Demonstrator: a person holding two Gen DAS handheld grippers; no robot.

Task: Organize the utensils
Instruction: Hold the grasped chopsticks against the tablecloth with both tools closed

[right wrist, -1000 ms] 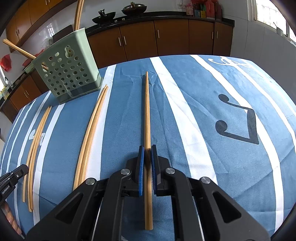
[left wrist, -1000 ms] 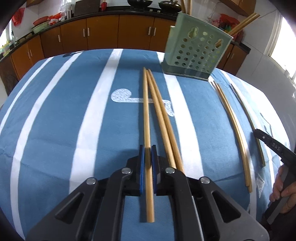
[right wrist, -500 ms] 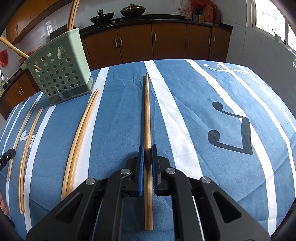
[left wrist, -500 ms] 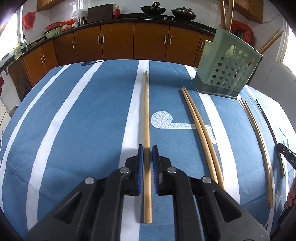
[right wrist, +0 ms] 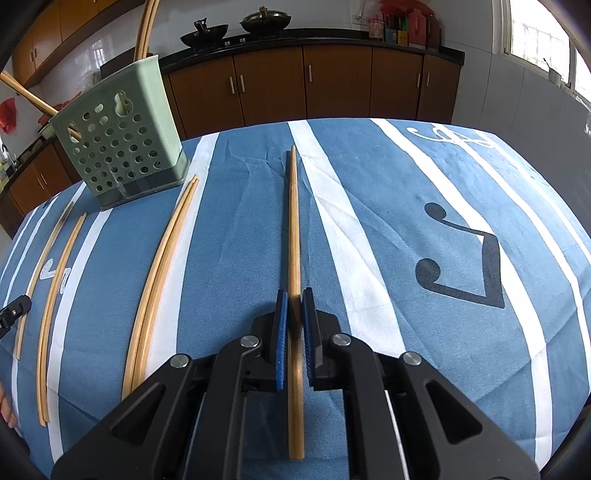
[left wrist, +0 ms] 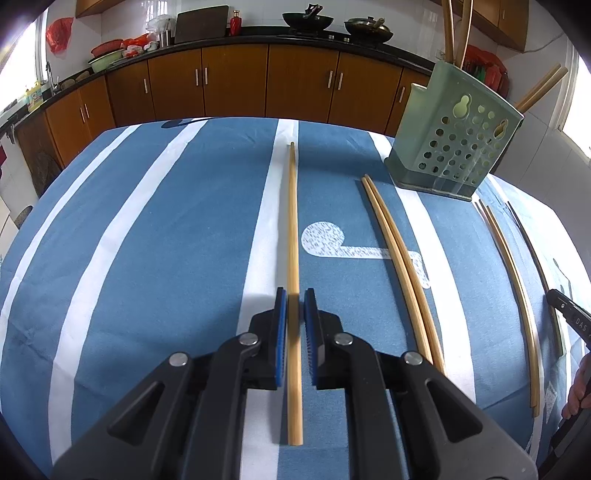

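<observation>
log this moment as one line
left tongs: shut on chopstick | right tongs: shut on chopstick | holder: upright on cloth | loose chopsticks: on cloth

A blue tablecloth (left wrist: 147, 240) with white stripes is seen. Tan chopsticks (left wrist: 402, 266) and a pale green holder (left wrist: 458, 147) are shown.

Ahead of us, past the far edge of the tabletop (left wrist: 155, 229) with its blue, white-striped cloth, we see a run of brown wooden cabinets (left wrist: 236, 86) under a dark counter (left wrist: 258, 37), two black woks (right wrist: 203, 31) resting on it. Behind the counter we see a white tiled wall (left wrist: 258, 14), with more wooden cupboards (right wrist: 44, 29) hung high. Off to the right we see a bright window (right wrist: 535, 40) letting in daylight.
</observation>
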